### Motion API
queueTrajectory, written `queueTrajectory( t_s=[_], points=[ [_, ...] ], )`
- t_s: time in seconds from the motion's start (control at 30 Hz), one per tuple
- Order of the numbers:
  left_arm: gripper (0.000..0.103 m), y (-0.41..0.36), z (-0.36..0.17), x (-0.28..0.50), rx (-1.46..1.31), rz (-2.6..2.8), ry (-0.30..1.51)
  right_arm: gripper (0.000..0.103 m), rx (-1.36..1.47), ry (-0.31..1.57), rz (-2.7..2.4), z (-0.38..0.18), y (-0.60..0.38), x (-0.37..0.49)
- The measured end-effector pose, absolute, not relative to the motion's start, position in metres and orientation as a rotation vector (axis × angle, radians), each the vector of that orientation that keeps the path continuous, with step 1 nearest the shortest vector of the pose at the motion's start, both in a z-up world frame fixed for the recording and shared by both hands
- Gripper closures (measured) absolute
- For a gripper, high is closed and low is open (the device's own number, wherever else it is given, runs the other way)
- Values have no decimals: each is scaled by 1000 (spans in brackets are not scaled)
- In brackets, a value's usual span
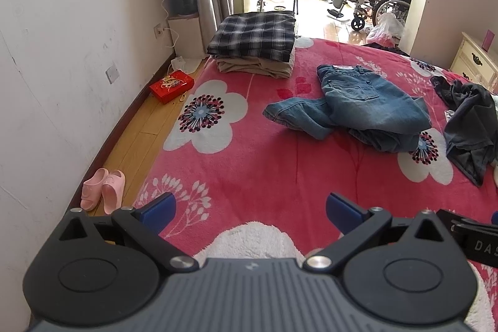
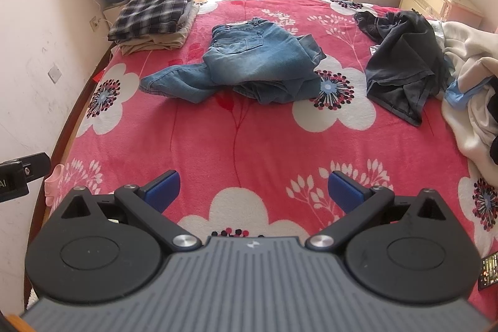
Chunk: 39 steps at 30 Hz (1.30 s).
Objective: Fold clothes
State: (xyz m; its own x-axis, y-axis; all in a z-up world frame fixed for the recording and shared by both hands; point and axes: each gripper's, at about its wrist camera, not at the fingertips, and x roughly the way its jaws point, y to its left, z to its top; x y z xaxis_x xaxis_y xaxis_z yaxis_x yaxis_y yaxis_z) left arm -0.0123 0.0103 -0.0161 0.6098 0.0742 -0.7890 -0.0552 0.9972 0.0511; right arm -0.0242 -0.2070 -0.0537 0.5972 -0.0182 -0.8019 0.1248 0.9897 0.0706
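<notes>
Both grippers spread wide, nothing held: left gripper (image 1: 250, 212), right gripper (image 2: 253, 189), blue pads over fuzzy pink floral blanket (image 2: 236, 145). Crumpled denim jeans (image 2: 249, 67) mid-bed, well ahead. Folded plaid stack (image 2: 152, 16) far-left corner; dark limp garment (image 2: 401, 67) right.

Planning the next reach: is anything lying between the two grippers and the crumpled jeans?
Nothing visible: only bare blanket lies between the open left gripper, the open right gripper and the jeans.

jeans (image 2: 249, 64) are lying mid-bed (image 2: 249, 145), folded stack (image 2: 152, 17) sitting behind-left, crumpled garment (image 2: 401, 64) lying right of them
</notes>
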Motion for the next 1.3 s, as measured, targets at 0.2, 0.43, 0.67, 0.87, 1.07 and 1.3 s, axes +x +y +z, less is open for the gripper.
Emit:
queueTrajectory(
  t_s=[0.2, 0.43, 0.67, 0.87, 1.07, 1.3],
  points=[
    [0, 11, -16, -13, 17, 76, 908, 1, 117, 924, -81, -53, -207, -24],
    [0, 12, -16, -12, -6, 63, 901, 1, 123, 921, -81, -54, -207, -24],
    [0, 12, -22, -5, -18, 55, 911, 1, 139, 925, -75, -61, -210, -21],
    [0, 12, -31, 9, -38, 33, 929, 1, 156, 938, -66, -70, -213, -13],
    [0, 11, -49, 37, -70, 26, 977, 1, 181, 962, -53, -85, -221, 4],
    [0, 0, -71, 90, -81, 30, 1002, 1, 211, 1006, -67, -108, -245, 40]
  ],
)
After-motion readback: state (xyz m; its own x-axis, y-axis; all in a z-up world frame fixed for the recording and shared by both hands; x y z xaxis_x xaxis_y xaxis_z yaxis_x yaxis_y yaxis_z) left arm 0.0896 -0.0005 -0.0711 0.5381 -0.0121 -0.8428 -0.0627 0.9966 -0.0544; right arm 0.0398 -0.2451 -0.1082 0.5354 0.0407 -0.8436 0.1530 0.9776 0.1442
